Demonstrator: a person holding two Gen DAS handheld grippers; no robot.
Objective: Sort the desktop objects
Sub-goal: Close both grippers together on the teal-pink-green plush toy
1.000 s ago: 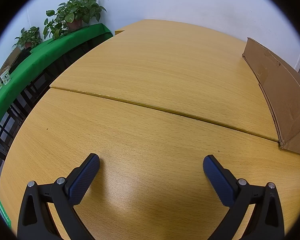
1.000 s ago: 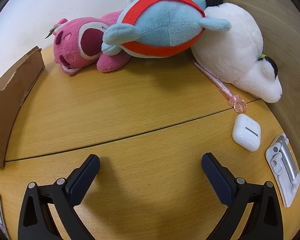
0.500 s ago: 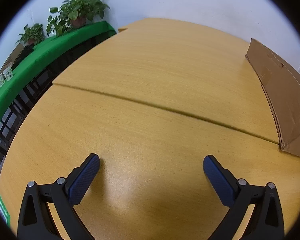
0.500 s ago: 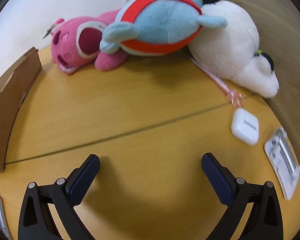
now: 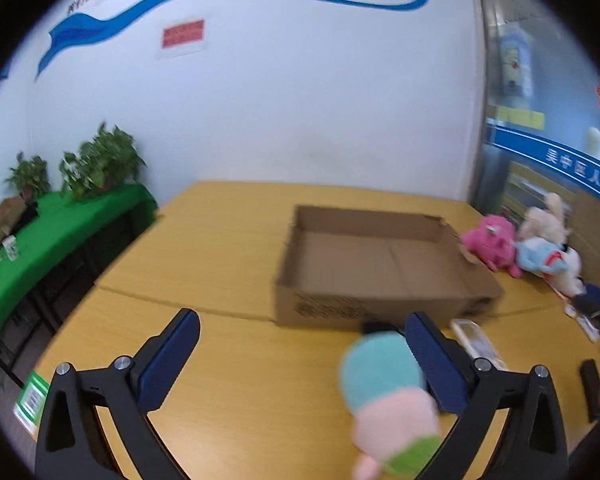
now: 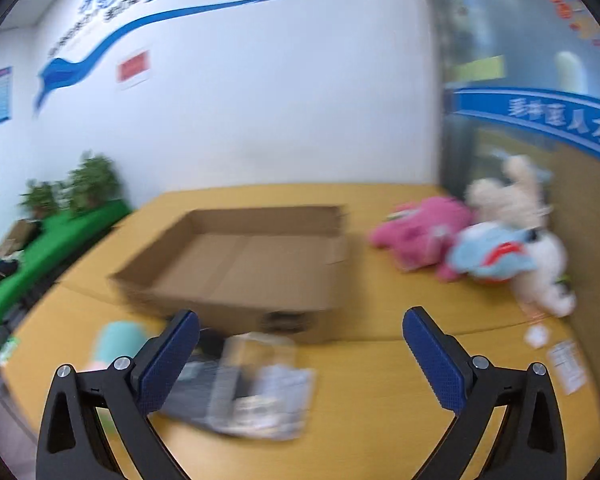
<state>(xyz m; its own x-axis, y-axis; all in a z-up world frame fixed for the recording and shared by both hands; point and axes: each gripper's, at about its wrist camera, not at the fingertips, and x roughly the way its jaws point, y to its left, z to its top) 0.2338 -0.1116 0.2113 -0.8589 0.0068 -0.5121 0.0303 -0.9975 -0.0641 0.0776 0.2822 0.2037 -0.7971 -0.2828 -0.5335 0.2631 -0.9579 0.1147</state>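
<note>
An open, empty cardboard box (image 5: 384, 264) (image 6: 252, 260) lies on the yellow wooden table. My left gripper (image 5: 300, 360) is open above the table; a teal, pink and green plush toy (image 5: 388, 400) sits just before its right finger. My right gripper (image 6: 300, 356) is open too, held above a blurred clear plastic packet (image 6: 256, 384) by its left finger. The teal plush (image 6: 116, 340) shows at that view's left. A pile of plush toys, pink (image 6: 424, 232), blue (image 6: 496, 256) and white (image 6: 540, 276), rests at the far right against the wall.
A green-covered side table (image 5: 44, 248) with potted plants (image 5: 100, 164) stands left of the desk. A white remote-like item (image 5: 476, 340) and a dark flat object (image 5: 590, 384) lie right of the left gripper. Small white items (image 6: 564, 360) lie near the right edge.
Both grippers have lifted and tilted up from looking down at the tabletop, so the wall, the whole box and the plush pile are now in view. Both stay open.
</note>
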